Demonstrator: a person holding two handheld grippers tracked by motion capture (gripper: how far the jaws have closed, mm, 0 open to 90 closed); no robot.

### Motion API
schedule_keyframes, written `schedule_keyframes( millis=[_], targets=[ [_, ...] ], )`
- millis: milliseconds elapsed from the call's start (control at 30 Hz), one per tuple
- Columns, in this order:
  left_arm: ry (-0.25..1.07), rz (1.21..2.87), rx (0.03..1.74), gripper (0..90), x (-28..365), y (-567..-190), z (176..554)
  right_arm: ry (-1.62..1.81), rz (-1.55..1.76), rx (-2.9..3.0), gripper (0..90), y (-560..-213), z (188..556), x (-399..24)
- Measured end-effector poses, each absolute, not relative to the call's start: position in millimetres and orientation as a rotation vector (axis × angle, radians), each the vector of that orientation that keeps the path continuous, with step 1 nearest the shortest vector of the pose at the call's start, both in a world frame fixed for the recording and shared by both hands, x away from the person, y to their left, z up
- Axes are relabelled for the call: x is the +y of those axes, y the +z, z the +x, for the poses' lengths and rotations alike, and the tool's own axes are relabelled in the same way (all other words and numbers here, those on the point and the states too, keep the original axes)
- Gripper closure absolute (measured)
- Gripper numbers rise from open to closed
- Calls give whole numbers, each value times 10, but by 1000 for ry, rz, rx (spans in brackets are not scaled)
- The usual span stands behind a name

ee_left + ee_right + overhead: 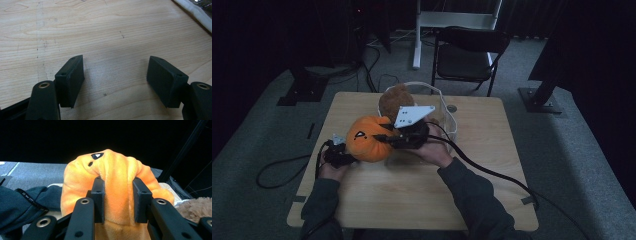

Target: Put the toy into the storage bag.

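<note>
An orange plush pumpkin (368, 138) with a black face sits at the left middle of the wooden table (412, 195). My right gripper (393, 140) is shut on it; in the right gripper view its black pads (98, 195) pinch a fold of the orange plush pumpkin (117, 185). A brown plush toy (395, 99) lies in a clear container (447, 107) behind it, and the brown plush toy (197, 207) shows at that view's right edge. My left gripper (338, 155) rests left of the pumpkin. In its own view the left gripper (115, 77) stands open over bare table (112, 30).
A black folding chair (464, 55) stands behind the table, and a white stand's foot (417, 60) is beside it. Cables (282, 170) trail off the table's left side and another cable (492, 172) runs across the right. Dark stand bases (539, 100) flank the table.
</note>
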State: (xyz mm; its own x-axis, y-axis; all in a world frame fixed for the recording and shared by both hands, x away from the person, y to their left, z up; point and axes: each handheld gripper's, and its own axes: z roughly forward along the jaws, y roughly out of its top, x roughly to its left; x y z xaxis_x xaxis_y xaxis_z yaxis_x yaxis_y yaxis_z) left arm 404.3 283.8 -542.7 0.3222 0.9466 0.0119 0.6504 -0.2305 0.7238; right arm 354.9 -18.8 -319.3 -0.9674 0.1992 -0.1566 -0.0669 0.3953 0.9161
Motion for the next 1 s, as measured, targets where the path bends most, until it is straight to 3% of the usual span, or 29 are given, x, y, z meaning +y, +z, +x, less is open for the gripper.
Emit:
schedule_keyframes(
  millis=[1000],
  targets=[
    [616,1973,1403,306,2839,-5425,4043,1635,178,2332,680,-2948,3630,-405]
  ],
)
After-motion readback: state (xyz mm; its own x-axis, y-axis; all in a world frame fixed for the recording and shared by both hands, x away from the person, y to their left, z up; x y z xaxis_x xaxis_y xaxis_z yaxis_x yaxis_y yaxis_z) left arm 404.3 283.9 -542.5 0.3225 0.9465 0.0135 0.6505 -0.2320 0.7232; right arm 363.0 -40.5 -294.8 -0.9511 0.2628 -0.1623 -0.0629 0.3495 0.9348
